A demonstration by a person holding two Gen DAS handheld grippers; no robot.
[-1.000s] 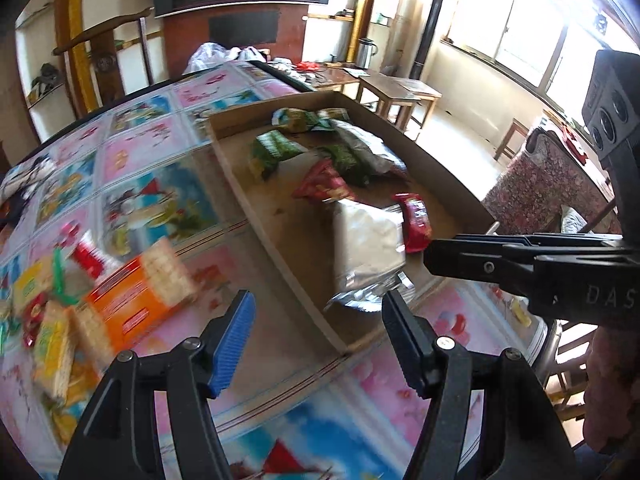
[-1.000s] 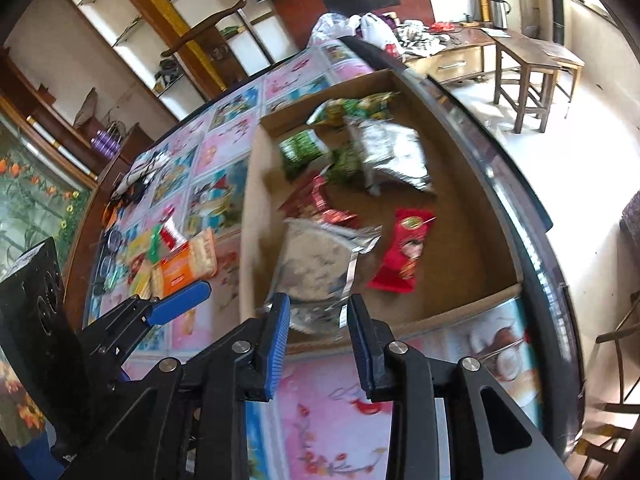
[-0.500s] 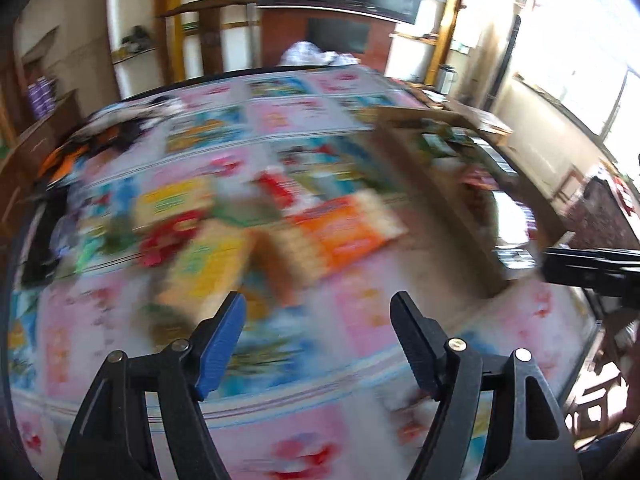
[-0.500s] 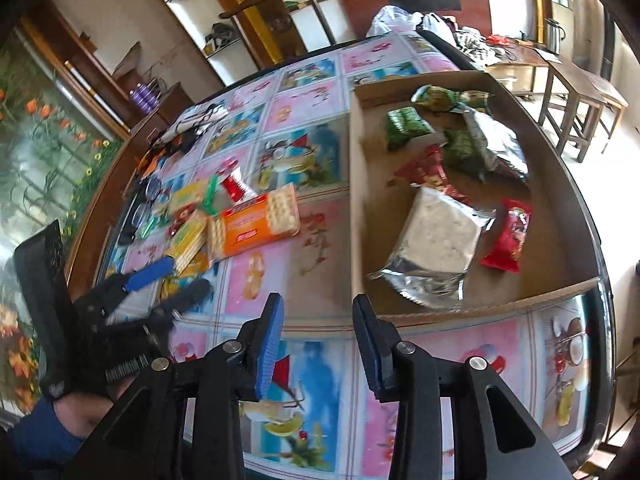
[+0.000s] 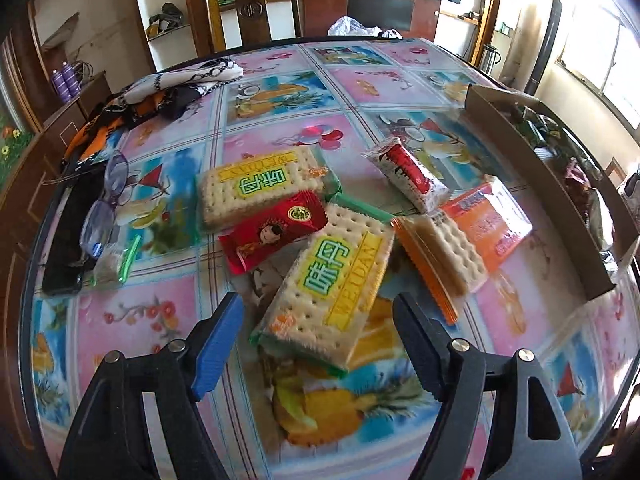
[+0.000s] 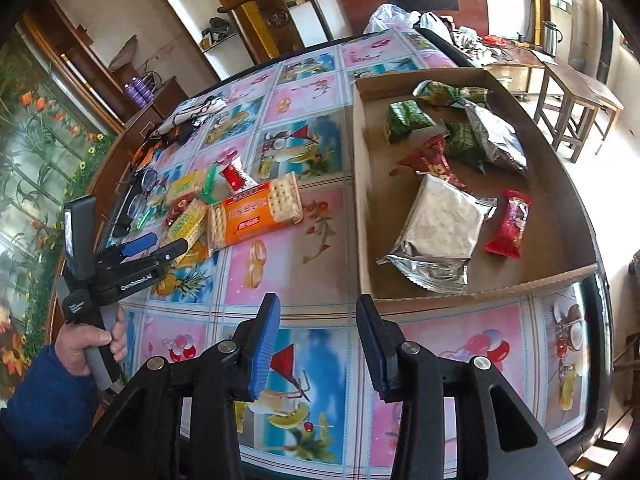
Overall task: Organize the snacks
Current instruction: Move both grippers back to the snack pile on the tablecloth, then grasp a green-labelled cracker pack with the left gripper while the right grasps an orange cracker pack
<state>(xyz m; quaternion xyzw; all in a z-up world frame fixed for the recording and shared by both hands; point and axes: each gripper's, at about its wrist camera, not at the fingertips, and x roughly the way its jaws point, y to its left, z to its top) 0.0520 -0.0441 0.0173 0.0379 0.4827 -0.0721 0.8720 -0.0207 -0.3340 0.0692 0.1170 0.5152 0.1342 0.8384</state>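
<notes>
A pile of snacks lies on the table: a green-yellow cracker pack (image 5: pixel 332 280), a second one (image 5: pixel 256 188), a red packet (image 5: pixel 276 232), an orange cracker pack (image 5: pixel 460 244) and a red-white packet (image 5: pixel 408 176). My left gripper (image 5: pixel 316 340) is open and empty, its fingers either side of the near cracker pack; it also shows in the right wrist view (image 6: pixel 160 244). The cardboard box (image 6: pixel 360 184) holds a silver pouch (image 6: pixel 436 232), a red packet (image 6: pixel 510 224) and green packets (image 6: pixel 406 118). My right gripper (image 6: pixel 318 344) is open and empty, near the box's front left corner.
Glasses (image 5: pixel 106 196), a dark phone-like slab (image 5: pixel 68 236) and a patterned cloth (image 5: pixel 180 84) lie at the table's left. A small clear-green wrapper (image 5: pixel 116 256) lies beside the glasses. A chair (image 5: pixel 248 8) stands behind the table. Wooden stools (image 6: pixel 576 96) stand at the right.
My left gripper has swung left from the box to the snack pile and now straddles the near cracker pack. My right gripper has drawn back from the box and opened wider.
</notes>
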